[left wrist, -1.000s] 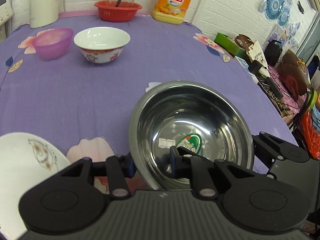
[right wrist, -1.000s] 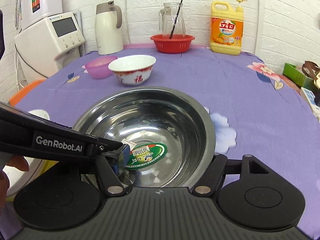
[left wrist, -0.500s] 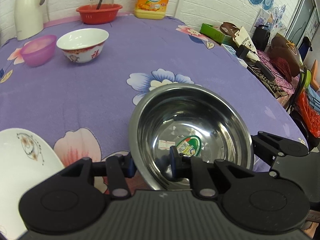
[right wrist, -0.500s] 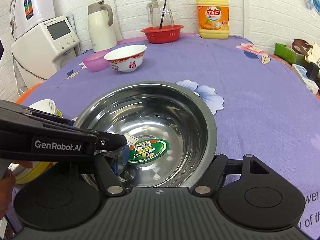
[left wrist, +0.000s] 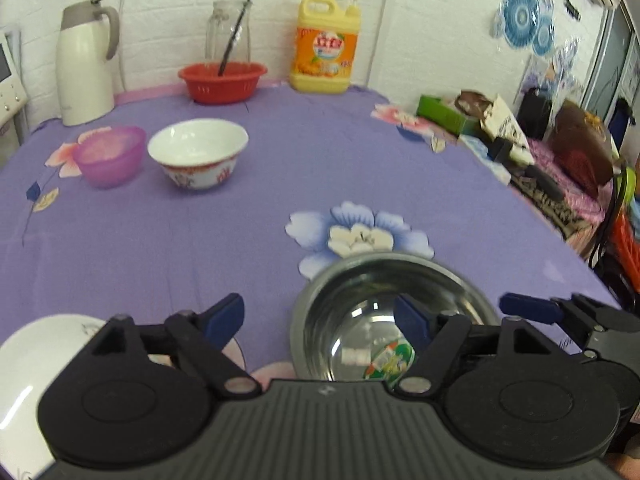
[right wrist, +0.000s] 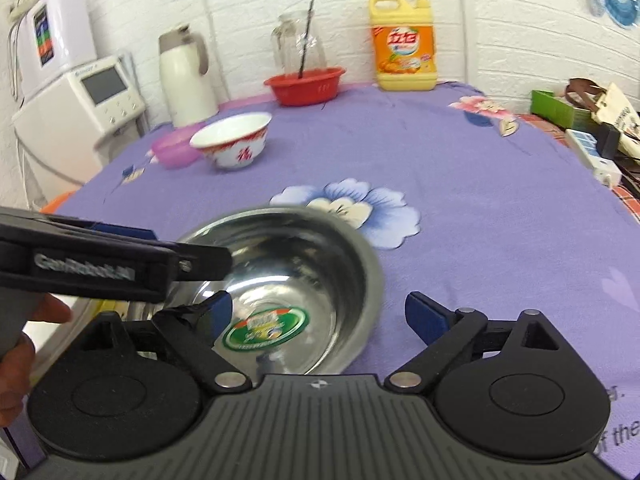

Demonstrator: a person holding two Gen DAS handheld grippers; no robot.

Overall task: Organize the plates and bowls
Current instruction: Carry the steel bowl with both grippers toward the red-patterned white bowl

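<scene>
A steel bowl (left wrist: 360,304) with a green sticker inside sits on the purple tablecloth near the front edge; it also shows in the right wrist view (right wrist: 304,256). My left gripper (left wrist: 320,316) is open, its jaws straddling the bowl's left rim without touching. My right gripper (right wrist: 316,312) is open, jaws apart over the bowl's right rim. A white bowl with red pattern (left wrist: 198,152) and a pink plastic bowl (left wrist: 109,156) stand at the far left. A white plate (left wrist: 36,364) lies at the front left.
At the back stand a white kettle (left wrist: 84,64), a red basket (left wrist: 222,82) with a glass jug, and a yellow detergent bottle (left wrist: 325,52). Boxes and bags (left wrist: 500,136) crowd the right edge. A white appliance (right wrist: 76,108) stands left of the table.
Both grippers have opened and let go of the steel bowl, which now rests on the cloth. Both have drawn back and risen a little.
</scene>
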